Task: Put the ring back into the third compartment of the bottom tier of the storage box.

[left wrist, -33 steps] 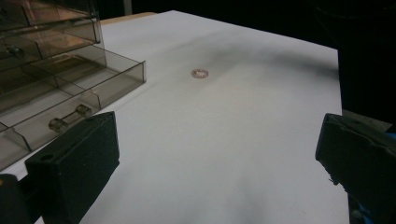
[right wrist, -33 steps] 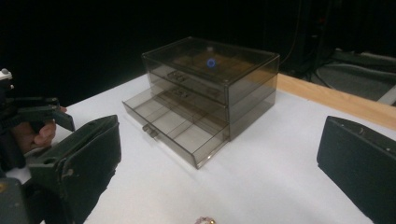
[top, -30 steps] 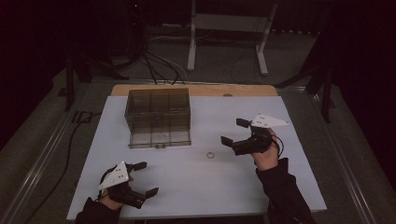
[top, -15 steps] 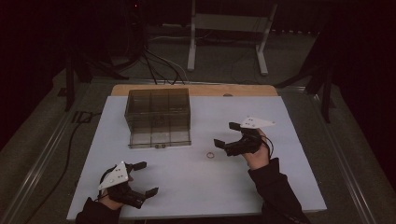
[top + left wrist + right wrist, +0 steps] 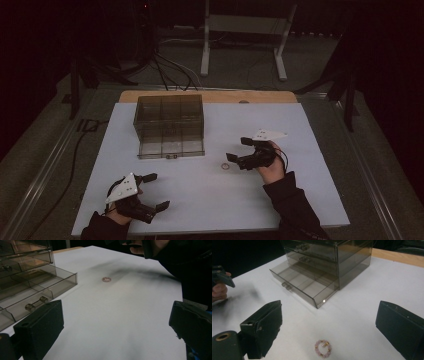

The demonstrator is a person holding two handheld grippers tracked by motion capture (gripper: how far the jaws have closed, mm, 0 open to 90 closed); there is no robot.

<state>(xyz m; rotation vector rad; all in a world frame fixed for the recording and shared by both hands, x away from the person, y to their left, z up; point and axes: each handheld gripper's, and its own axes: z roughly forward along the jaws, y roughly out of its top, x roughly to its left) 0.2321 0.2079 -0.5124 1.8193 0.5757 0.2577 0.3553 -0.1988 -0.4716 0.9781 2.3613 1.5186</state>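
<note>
Pink beaded ring-shaped bracelet [image 5: 323,348] is lying flat on the white bench [image 5: 300,125], just ahead of the right gripper [image 5: 239,151], whose wide-open, empty fingers [image 5: 263,327] are straddling it, near the smoky clear-plastic drawer box [image 5: 169,125].

A small bracelet [image 5: 323,348] of pale pink beads with a few gold ones lies flat on the white worktop [image 5: 300,125], a closed ring near its middle, nearer the front edge than the back.

Black grippers [image 5: 243,151] with blocky jaws, grey three-cornered plates, dark sleeves [image 5: 292,200].
</note>
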